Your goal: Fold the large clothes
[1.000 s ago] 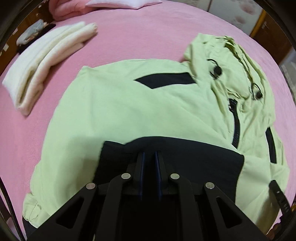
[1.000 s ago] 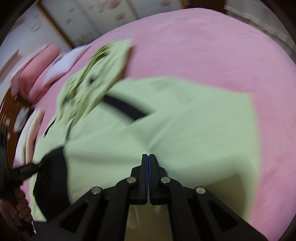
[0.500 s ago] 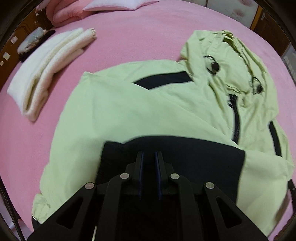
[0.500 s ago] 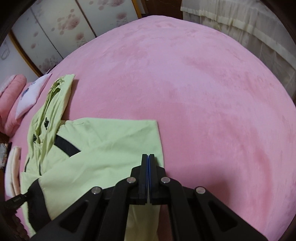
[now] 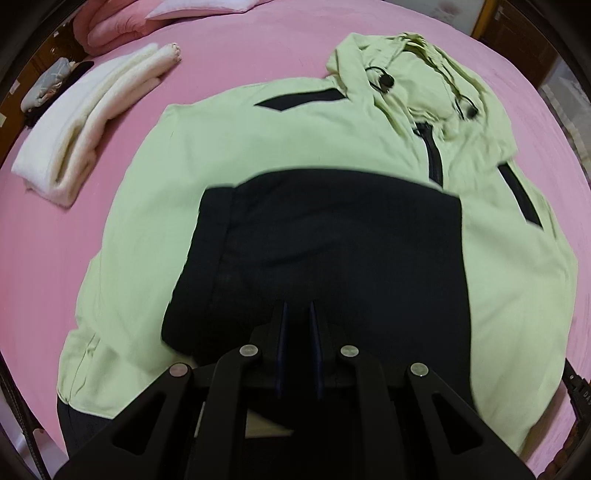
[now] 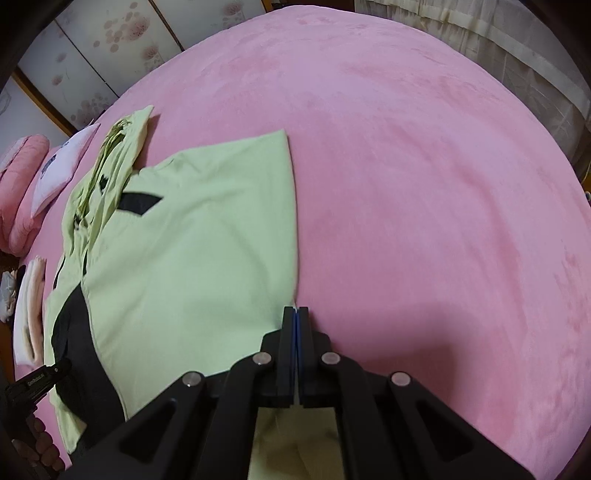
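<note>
A light green hooded jacket [image 5: 295, 129] with black panels lies spread on the pink bed [image 5: 240, 48], hood [image 5: 424, 62] at the far end. Its black hem [image 5: 332, 240] is folded up over the green body. My left gripper [image 5: 297, 310] is shut on that black fabric at the near edge. In the right wrist view the jacket [image 6: 192, 240] lies to the left, and my right gripper [image 6: 296, 308] is shut on its green side edge, with green cloth showing under the fingers. The left gripper [image 6: 37, 380] and a hand [image 6: 37, 446] show at the lower left.
A folded cream blanket [image 5: 92, 122] lies to the left of the jacket. Pink bedding [image 5: 110, 26] and a white pillow [image 6: 62, 162] sit at the head of the bed. Bare pink cover [image 6: 424, 184] stretches right of the jacket, up to curtains [image 6: 498, 37].
The black hem has been drawn further up over the green body. The right gripper has swung sideways with the green edge, which now lies flat along the bed.
</note>
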`<action>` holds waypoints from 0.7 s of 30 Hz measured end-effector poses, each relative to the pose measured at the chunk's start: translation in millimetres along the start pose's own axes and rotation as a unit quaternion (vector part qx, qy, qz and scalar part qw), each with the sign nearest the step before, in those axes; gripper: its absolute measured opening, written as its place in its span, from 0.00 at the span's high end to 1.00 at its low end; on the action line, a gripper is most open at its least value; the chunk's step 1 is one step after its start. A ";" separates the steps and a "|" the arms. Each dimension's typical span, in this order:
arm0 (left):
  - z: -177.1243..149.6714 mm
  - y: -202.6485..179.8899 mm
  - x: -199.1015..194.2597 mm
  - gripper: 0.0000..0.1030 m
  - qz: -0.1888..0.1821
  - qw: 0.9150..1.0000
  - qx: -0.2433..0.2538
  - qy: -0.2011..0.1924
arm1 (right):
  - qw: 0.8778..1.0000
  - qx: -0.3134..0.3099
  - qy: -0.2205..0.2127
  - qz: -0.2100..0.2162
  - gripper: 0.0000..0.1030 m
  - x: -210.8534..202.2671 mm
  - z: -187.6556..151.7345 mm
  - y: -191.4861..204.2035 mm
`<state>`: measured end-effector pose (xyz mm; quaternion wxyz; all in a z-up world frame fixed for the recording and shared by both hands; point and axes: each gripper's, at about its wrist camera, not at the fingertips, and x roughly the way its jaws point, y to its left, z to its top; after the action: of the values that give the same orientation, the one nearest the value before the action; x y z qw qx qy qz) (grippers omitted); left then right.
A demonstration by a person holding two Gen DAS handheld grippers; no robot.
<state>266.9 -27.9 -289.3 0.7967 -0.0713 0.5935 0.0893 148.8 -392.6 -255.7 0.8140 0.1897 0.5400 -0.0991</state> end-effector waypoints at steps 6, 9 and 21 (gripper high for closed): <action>-30.7 11.8 -14.4 0.90 -0.013 1.000 0.013 0.013 | 1.000 -0.011 0.018 0.005 1.00 -17.0 -35.1 15.6; -45.5 15.0 -24.9 0.90 -0.015 0.999 0.029 0.025 | 0.999 -0.009 0.047 0.019 1.00 -19.4 -55.7 31.0; -86.1 33.8 -71.0 0.83 -0.030 0.993 0.080 0.079 | 0.990 -0.049 0.125 0.044 0.98 -38.4 -106.6 110.6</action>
<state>159.1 -18.0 -246.1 0.7530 -0.0315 0.6572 0.0114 84.4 -249.5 -235.0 0.7521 0.1840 0.6327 -0.0116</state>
